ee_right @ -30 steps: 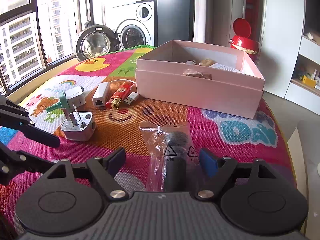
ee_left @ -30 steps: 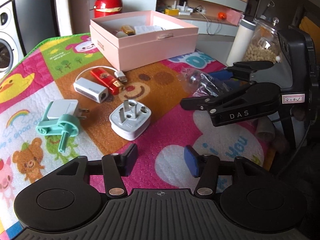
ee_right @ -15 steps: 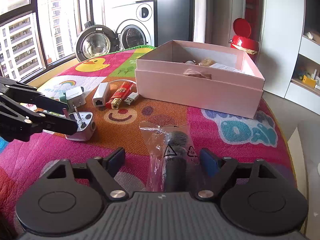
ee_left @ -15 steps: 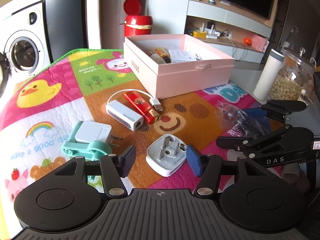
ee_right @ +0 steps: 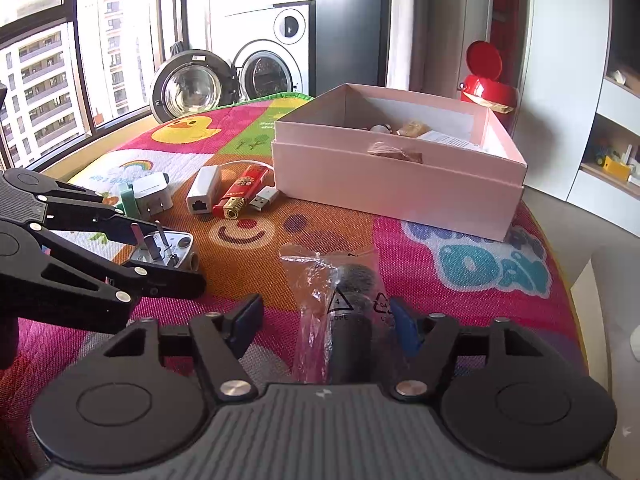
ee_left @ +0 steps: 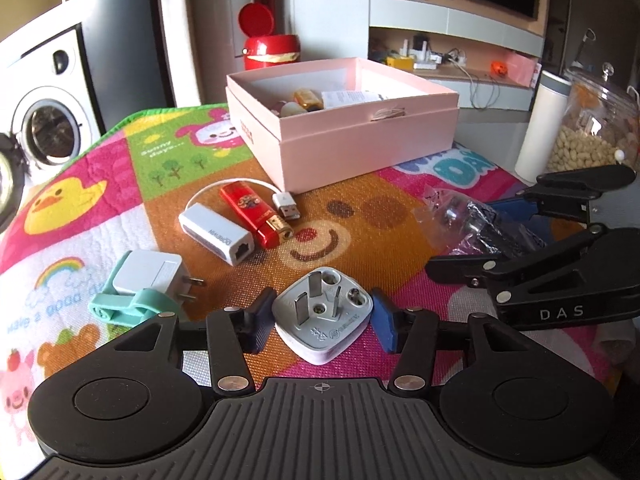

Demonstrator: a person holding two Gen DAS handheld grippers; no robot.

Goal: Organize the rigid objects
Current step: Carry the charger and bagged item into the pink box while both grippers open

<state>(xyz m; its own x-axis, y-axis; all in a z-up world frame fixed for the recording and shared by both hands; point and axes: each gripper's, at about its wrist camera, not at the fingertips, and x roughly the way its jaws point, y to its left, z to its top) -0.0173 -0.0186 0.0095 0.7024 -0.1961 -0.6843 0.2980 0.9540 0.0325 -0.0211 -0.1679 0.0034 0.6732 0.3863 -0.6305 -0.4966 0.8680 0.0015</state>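
Note:
A white three-pin plug adapter [ee_left: 323, 319] lies pins-up on the colourful mat, between the open fingers of my left gripper [ee_left: 320, 320]; a small gap shows on each side. It also shows in the right wrist view [ee_right: 164, 247]. My right gripper [ee_right: 326, 318] is open around a dark cylinder in a clear plastic bag [ee_right: 346, 312], which lies on the mat. The open pink box [ee_left: 344, 128] with several small items stands at the back. A white charger in a teal holder [ee_left: 140, 284], a white network adapter [ee_left: 216, 234] and a red USB stick [ee_left: 252, 214] lie left.
The colourful play mat [ee_left: 100, 200] covers the round table. A white bottle [ee_left: 540, 120] and a glass jar of nuts [ee_left: 596, 128] stand off the table's right side. A red bin [ee_left: 272, 44] and washing machines [ee_right: 256, 64] stand behind.
My left gripper has moved forward and down over the mat until the white plug adapter sits between its open fingers. My right gripper has stayed still around the bagged cylinder.

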